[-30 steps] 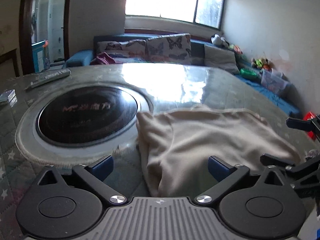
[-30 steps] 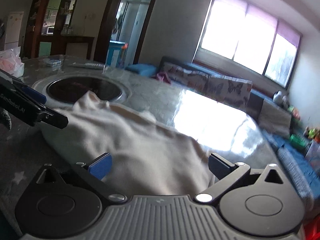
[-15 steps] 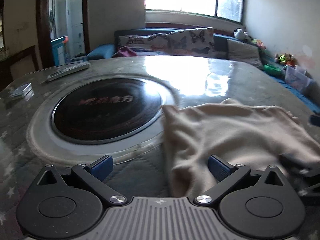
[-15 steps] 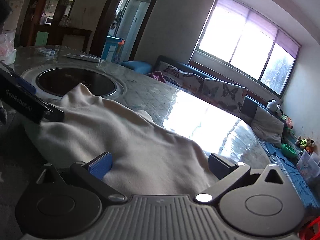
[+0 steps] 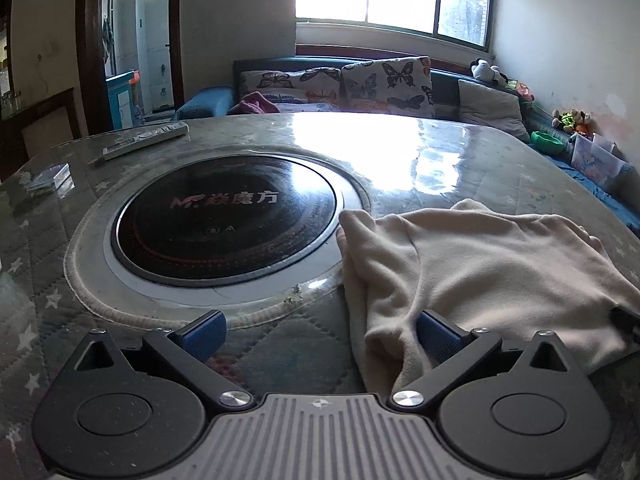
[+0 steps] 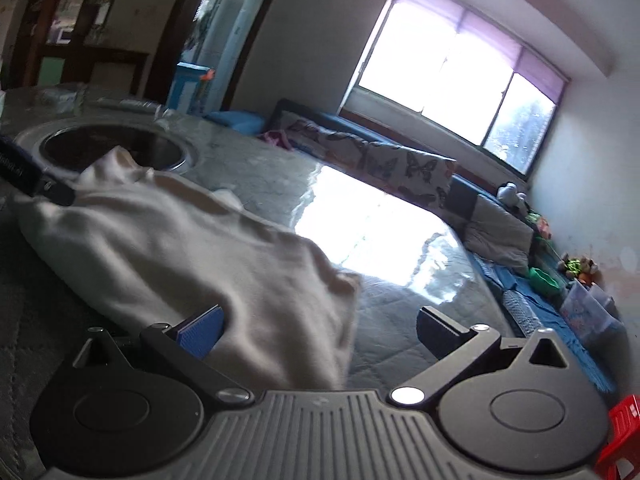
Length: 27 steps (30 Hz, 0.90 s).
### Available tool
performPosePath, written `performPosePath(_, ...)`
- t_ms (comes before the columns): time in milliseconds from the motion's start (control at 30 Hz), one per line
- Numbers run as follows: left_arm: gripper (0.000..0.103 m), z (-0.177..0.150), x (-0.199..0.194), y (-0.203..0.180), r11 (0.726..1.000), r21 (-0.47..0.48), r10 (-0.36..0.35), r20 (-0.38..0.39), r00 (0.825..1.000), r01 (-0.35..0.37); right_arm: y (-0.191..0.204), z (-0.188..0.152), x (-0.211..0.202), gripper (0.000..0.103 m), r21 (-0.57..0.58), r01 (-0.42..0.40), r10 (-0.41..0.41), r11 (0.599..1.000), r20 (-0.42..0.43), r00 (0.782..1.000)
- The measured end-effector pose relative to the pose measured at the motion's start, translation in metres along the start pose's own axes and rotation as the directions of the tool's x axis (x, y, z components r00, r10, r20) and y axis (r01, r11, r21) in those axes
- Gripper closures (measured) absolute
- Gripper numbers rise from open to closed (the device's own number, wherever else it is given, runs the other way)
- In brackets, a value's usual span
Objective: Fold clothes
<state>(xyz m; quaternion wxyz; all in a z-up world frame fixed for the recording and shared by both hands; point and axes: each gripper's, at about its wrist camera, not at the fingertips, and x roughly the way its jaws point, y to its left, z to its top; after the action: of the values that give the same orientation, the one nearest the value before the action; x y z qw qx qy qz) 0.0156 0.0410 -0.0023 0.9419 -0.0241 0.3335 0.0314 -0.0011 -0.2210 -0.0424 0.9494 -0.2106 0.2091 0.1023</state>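
- We find the left hand-held gripper (image 5: 318,330) with its jaws spread wide and nothing clamped. Its right blue pad (image 5: 438,334) lies against the near left corner of the cream garment (image 5: 480,272); the left pad sits over bare worktop (image 5: 280,352).
- We find the right hand-held gripper (image 6: 318,330) equally wide apart and gripping nothing. Its left blue pad (image 6: 200,332) touches the near edge of the cream garment (image 6: 180,248); the right pad is over bare quilted surface.
- The garment lies on the worktop directly ahead of both hand-held grippers: ahead and right of the left one, ahead and left of the right one.
- We judge the task partly advanced. The cloth reads as a compact, doubled-over slab with rounded, thick edges, not a spread-out piece. It is lumpy and creased, and a loose peak rises at its far left corner.
- We judge at least one further fold and a smoothing to remain. We cannot tell what kind of garment it is or how many folds it holds.
- Its long axis runs across the view of the left hand-held gripper, left to right; from the right hand-held gripper it stretches away toward the far left. We cannot tell which end is collar or hem.
- Beyond the garment's left end, the round black cooktop (image 5: 224,220) is set in the worktop; the far left corner of the cloth reaches its pale rim.
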Motion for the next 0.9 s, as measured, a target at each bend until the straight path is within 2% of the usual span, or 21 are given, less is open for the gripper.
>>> performPosePath(167, 0.0, 0.007, -0.001, -0.002, 1.0, 0.008, 0.011, 0.016, 1.0, -0.012, -0.013, -0.003, 0.005, 0.0, 0.013, 0.068, -0.068, 0.998, -0.024, 0.997)
performPosePath(400, 0.0, 0.011, 0.009, 0.004, 1.0, 0.015, 0.023, 0.0, 1.0, -0.023, -0.023, -0.008, 0.004, 0.0, 0.03, 0.087, -0.085, 0.996, -0.043, 0.995)
performPosePath(600, 0.0, 0.019, 0.005, -0.007, 0.999, 0.037, -0.01, 0.022, 1.0, 0.009, -0.021, 0.006, 0.01, 0.0, 0.04, 0.084, -0.083, 0.996, -0.022, 0.996)
performPosePath(733, 0.0, 0.027, 0.015, -0.022, 0.994, 0.103, -0.03, 0.032, 0.999, 0.027, -0.012, 0.012, 0.023, 0.0, 0.036, 0.051, -0.05, 0.998, -0.019, 0.999)
performPosePath(900, 0.0, 0.033, 0.038, -0.022, 0.989, 0.141, 0.042, 0.001, 0.999, -0.042, -0.006, 0.01, 0.032, 0.0, 0.023, 0.043, -0.042, 0.999, -0.039, 0.998)
